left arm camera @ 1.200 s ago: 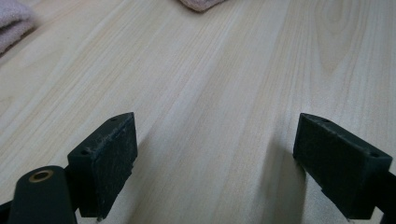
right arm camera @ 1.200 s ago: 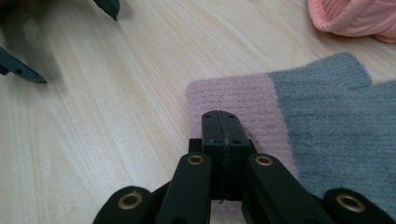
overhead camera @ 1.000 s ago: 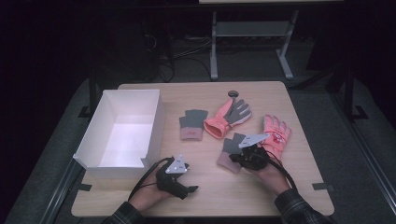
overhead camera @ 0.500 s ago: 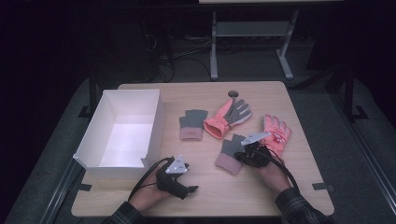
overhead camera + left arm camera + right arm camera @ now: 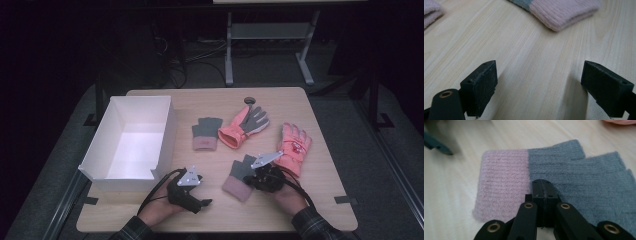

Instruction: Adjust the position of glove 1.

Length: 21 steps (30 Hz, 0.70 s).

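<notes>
Since a second ago the grey and pink knit glove [image 5: 241, 175] has slid toward the near table edge, dragged by the right gripper [image 5: 256, 176], whose jaws are pinched tight on its edge. It lies on the table [image 5: 320, 200], near the white box [image 5: 127, 142]. The left gripper [image 5: 202, 201] rests beside it, jaws wide apart over bare wood.

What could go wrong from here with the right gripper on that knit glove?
The right gripper sits shut over the near knit glove, near its edge; whether it pinches any fabric is unclear, so a lift may leave the glove behind. The white box is across the table, past the open left gripper, so a carry might snag it.
</notes>
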### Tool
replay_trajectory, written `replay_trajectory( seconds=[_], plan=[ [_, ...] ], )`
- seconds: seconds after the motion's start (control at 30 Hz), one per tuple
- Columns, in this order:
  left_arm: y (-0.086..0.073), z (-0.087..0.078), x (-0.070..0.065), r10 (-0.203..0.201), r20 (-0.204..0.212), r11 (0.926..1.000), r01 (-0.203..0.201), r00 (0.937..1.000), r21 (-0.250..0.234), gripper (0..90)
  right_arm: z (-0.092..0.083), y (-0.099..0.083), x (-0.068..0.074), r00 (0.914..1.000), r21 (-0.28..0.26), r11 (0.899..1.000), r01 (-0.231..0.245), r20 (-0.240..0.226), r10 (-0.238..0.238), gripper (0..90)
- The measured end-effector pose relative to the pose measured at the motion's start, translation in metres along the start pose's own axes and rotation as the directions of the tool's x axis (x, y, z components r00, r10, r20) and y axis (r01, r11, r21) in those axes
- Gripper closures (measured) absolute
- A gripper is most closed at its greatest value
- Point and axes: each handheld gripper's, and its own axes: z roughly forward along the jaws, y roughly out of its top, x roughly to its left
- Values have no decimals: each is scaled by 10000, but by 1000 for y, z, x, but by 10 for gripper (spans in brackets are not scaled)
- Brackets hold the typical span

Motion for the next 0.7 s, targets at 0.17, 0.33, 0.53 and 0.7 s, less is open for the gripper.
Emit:
replay_trajectory(
  seconds=[0.17,0.33,0.53,0.7],
  plan=[
    [0,0,0,-9,-9,10000,9,10000,-49,129,-1,-2,12,9994,137,9998,168,-294,-164,900],
    [0,1,0,-50,-4,10000,50,10000,-81,129,-3,-2,23,9976,163,9982,575,-405,-568,900],
    [0,0,0,13,1,10000,-13,10000,31,129,-20,-7,-13,9994,-216,9998,-54,335,61,900],
    [0,0,0,4,-3,10000,-4,10000,-2,129,-23,-11,-33,9974,-401,9984,-391,597,414,900]
  ],
)
